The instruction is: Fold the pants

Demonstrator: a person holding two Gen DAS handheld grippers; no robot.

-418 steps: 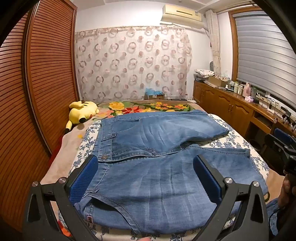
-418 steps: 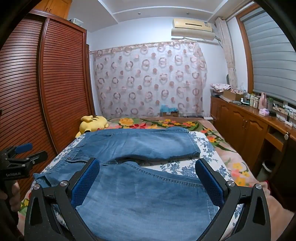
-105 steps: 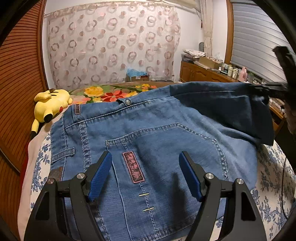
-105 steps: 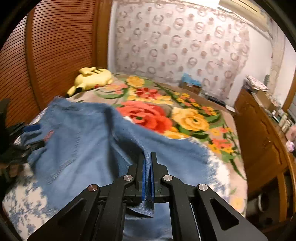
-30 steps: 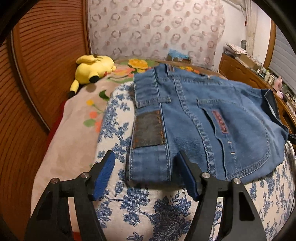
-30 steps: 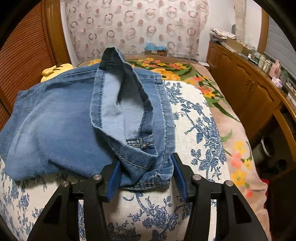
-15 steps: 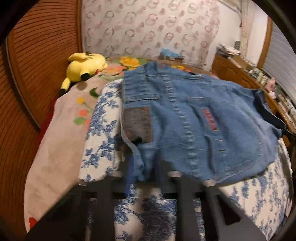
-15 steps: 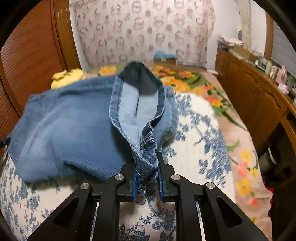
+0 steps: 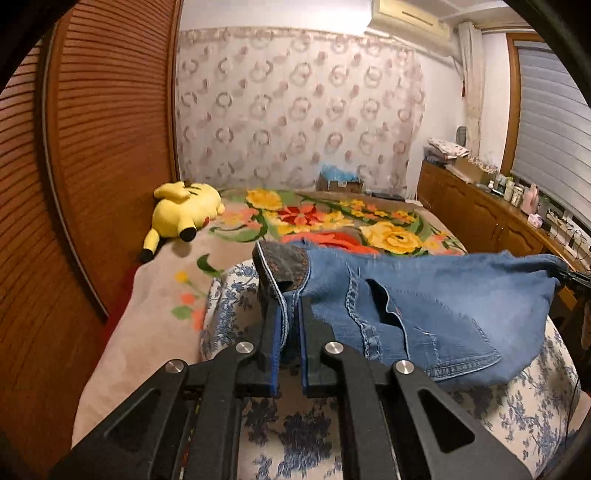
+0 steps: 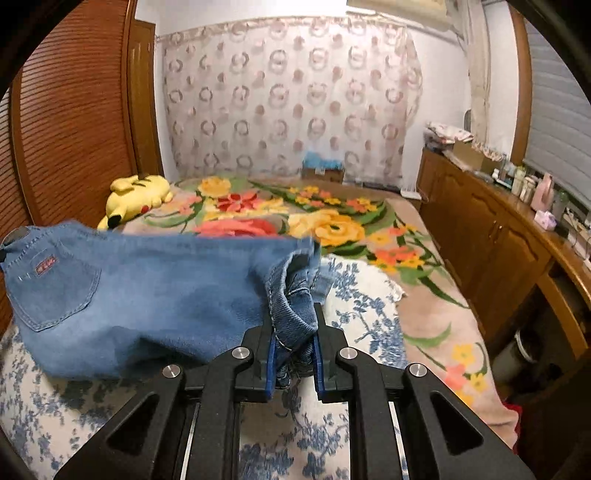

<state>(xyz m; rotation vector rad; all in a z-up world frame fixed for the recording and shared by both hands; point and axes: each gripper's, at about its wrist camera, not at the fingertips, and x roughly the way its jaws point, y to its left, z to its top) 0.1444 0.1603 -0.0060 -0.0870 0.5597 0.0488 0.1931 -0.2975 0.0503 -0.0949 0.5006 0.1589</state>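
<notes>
Both grippers are clenched on the folded jeans (image 9: pixel 424 295), lifted just above the bed (image 9: pixel 155 306) — the left gripper (image 9: pixel 287 332) pinches the waistband corner, the right gripper (image 10: pixel 293 339) the bunched hems — so the bundle hangs taut between them, likely ready for another fold.

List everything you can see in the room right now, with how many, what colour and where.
jeans: one, blue, lifted over the near end of the bed
bed: one, floral cover, centre of the room
sheet: one, white with blue flowers, under the jeans
plush toy: one, yellow, far left on the bed
curtain: one, pale with ring pattern, back wall
wardrobe: one, brown slatted doors, left
cabinets: one row, brown wood, right, small bottles on top
air conditioner: one, cream, high on the back wall
left tool: one, black, shut on the jeans' waistband corner
right tool: one, black, shut on bunched denim
</notes>
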